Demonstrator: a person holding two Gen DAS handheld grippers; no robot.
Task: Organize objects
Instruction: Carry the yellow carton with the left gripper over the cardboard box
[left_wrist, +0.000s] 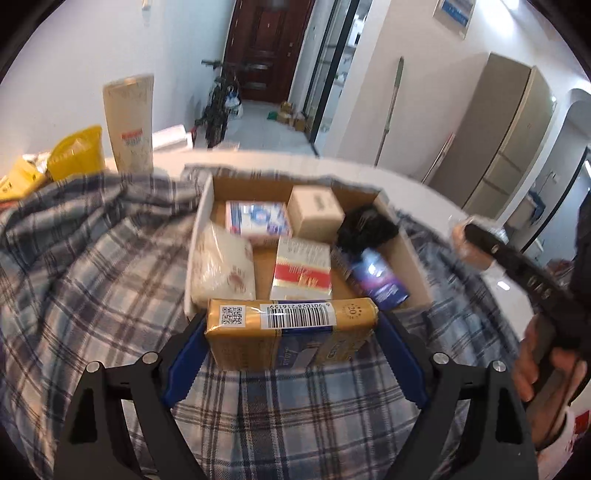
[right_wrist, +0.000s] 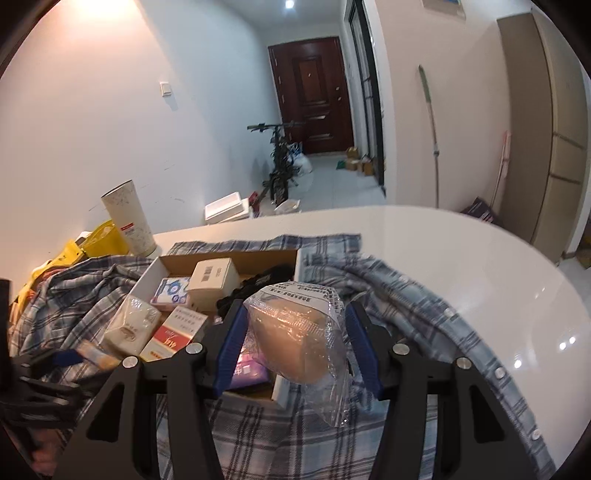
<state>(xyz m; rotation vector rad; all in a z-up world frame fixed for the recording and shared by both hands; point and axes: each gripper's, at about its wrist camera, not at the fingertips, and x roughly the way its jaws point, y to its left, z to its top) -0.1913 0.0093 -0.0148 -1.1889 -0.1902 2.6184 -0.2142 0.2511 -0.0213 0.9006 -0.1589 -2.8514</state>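
Note:
My left gripper (left_wrist: 291, 332) is shut on a gold carton with a barcode (left_wrist: 291, 328) and holds it just in front of the open cardboard box (left_wrist: 207, 206). The box holds a white packet (left_wrist: 225, 262), a red-and-white carton (left_wrist: 301, 273), a blue-patterned carton (left_wrist: 258, 218), a beige box (left_wrist: 314, 212), a purple pack (left_wrist: 376, 278) and something black (left_wrist: 365, 225). My right gripper (right_wrist: 291, 332) is shut on a tan object in clear plastic wrap (right_wrist: 295, 332), above the near right corner of the box (right_wrist: 159, 266).
A plaid shirt (left_wrist: 92, 277) lies under the box on a white round table (right_wrist: 443, 258). A tall cream cylinder (left_wrist: 129, 122) and yellow bags (left_wrist: 74, 155) stand at the back left. My right gripper's body and the hand show at the right of the left wrist view (left_wrist: 535, 288).

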